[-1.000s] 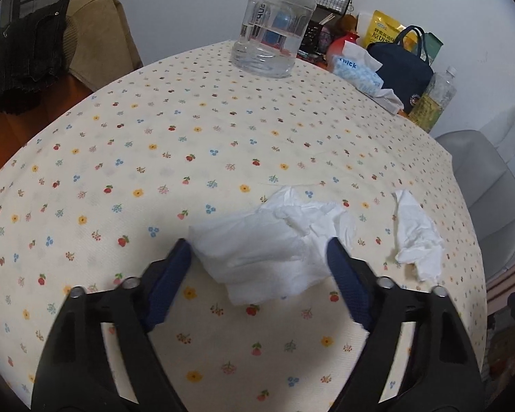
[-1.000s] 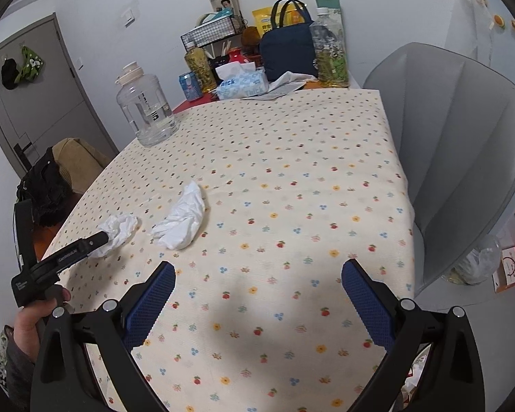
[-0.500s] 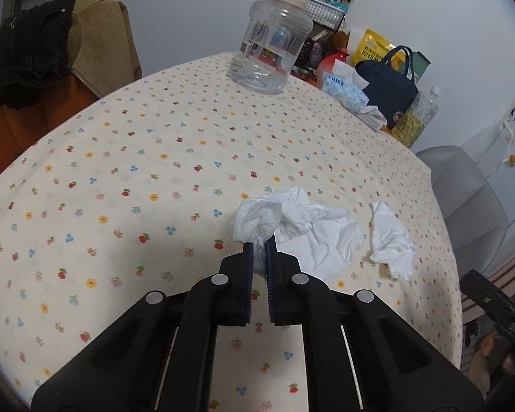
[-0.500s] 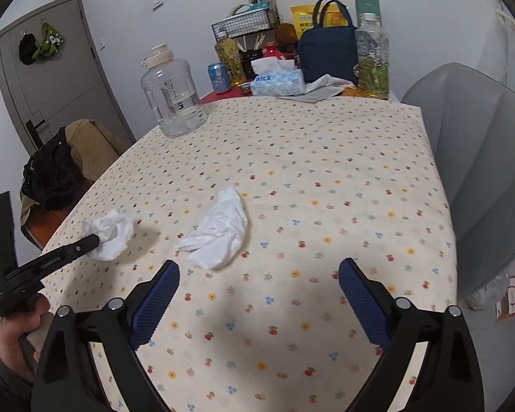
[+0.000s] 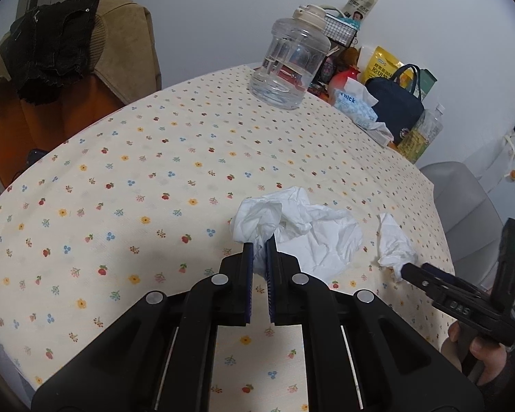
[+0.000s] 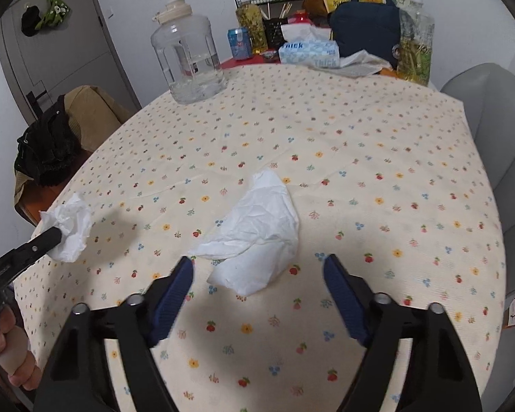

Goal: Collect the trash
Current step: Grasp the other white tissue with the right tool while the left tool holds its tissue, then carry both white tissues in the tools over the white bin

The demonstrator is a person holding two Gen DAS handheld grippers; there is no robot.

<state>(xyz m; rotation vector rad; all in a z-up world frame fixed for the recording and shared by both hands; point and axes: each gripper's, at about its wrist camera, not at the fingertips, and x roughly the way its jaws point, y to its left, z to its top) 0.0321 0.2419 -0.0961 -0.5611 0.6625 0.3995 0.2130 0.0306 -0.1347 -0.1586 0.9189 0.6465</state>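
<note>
My left hand-held gripper and right hand-held gripper are black plastic with blue ribbed pads, silver screws, bare-skinned hands.

A home dining room. A floral tablecloth covers the table. Tissues, jug and clothes-draped chair show it.

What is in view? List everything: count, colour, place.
held tissue: one, white, in the left gripper
loose tissue: one, white, before the right gripper
tablecloth: one, cream floral, over table
water jug: one, clear, far side
tissue box: one, blue-white, far edge
bag: one, navy, behind tissue box
bottles: two, yellowish, far edge
can: one, blue, beside water jug
chair: one, grey, right side
left gripper: black, blue pads, shut
right gripper: black, blue pads, open
</note>
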